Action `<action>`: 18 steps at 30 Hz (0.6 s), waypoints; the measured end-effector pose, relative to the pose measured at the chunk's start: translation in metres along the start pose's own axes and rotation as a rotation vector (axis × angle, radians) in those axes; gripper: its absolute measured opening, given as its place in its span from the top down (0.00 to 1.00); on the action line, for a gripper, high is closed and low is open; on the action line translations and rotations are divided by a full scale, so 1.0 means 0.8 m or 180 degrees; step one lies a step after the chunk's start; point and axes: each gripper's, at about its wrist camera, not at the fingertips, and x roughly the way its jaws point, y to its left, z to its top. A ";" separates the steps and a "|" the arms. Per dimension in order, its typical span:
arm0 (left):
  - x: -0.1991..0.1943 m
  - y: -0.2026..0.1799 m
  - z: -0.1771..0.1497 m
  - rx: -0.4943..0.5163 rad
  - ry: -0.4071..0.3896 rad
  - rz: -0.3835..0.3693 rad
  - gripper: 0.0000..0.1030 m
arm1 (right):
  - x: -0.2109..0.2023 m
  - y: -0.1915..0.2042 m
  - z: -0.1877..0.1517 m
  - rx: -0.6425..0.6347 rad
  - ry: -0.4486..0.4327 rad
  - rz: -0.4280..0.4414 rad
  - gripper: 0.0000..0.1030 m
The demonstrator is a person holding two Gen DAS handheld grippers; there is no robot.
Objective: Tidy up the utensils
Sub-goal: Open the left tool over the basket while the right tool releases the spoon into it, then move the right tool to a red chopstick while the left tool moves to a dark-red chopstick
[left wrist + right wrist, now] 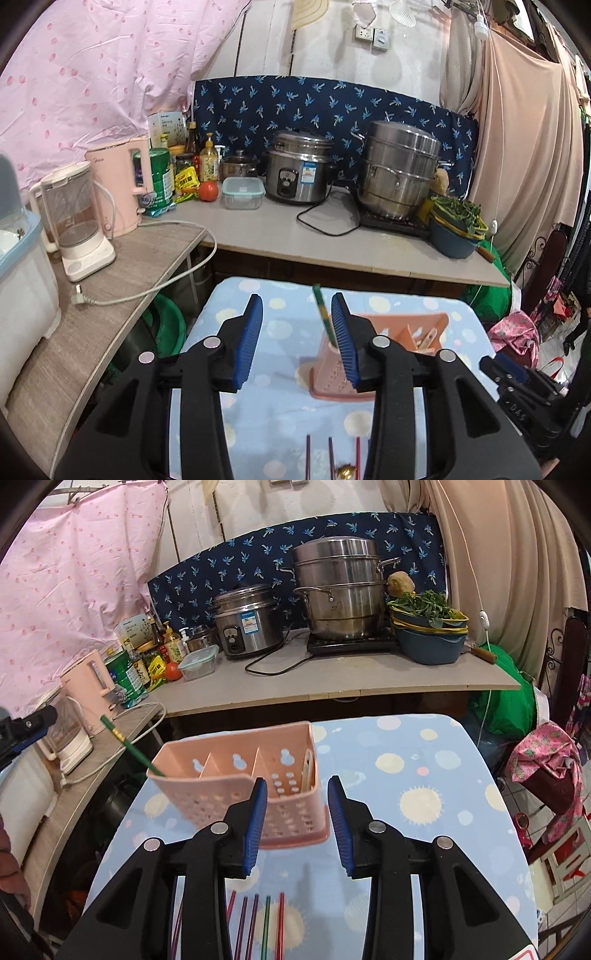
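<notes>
One dotted blue tablecloth, cluttered counter

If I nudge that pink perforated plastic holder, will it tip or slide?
The pink perforated plastic utensil holder looks thin-walled and nearly empty, so probably light. It may slide on the dotted blue tablecloth. The green chopstick leaning out one end might tip it slightly.

One pink utensil holder, one green chopstick inside, five loose chopsticks, two grippers.
</notes>
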 end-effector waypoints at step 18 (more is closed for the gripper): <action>-0.062 0.025 -0.122 0.0084 0.0311 0.0139 0.64 | -0.098 -0.004 -0.118 -0.0059 0.0131 -0.0154 0.61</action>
